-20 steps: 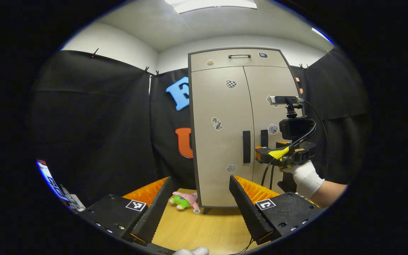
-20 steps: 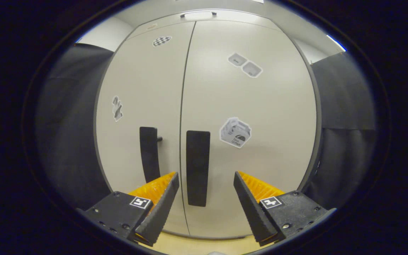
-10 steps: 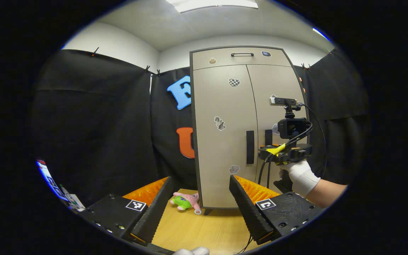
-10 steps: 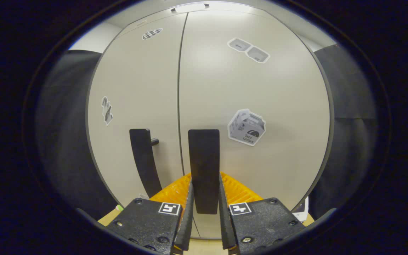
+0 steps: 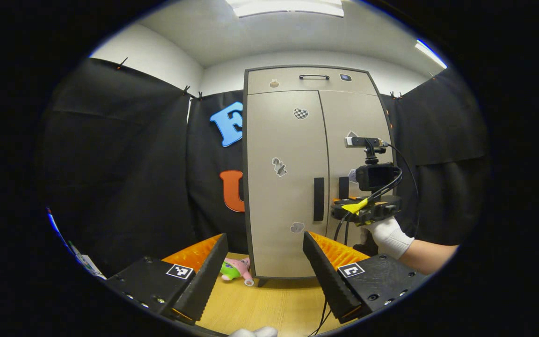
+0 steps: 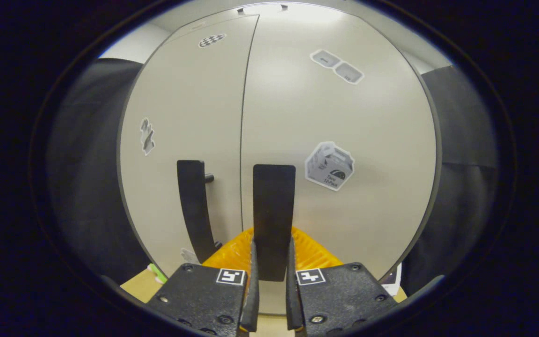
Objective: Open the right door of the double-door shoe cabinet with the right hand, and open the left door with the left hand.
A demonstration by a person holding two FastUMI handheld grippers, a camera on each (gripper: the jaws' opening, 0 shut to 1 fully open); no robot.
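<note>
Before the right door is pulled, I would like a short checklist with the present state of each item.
1. Right gripper shut on the right handle: ok, both fingers press its lower end.
2. Right door free of obstacles in front: ok.
3. Doors closed, seam even: ok.
4. Left gripper open and away from the left handle: ok.
5. Plush toy clear of the left door swing: cannot tell, it lies by the cabinet's left foot.

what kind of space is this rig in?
Probably a data-collection booth, not a home: black cloth walls clipped up under a white ceiling, a beige shoe cabinet standing on a wooden tabletop, and a plush toy lying beside the cabinet's foot.
</note>
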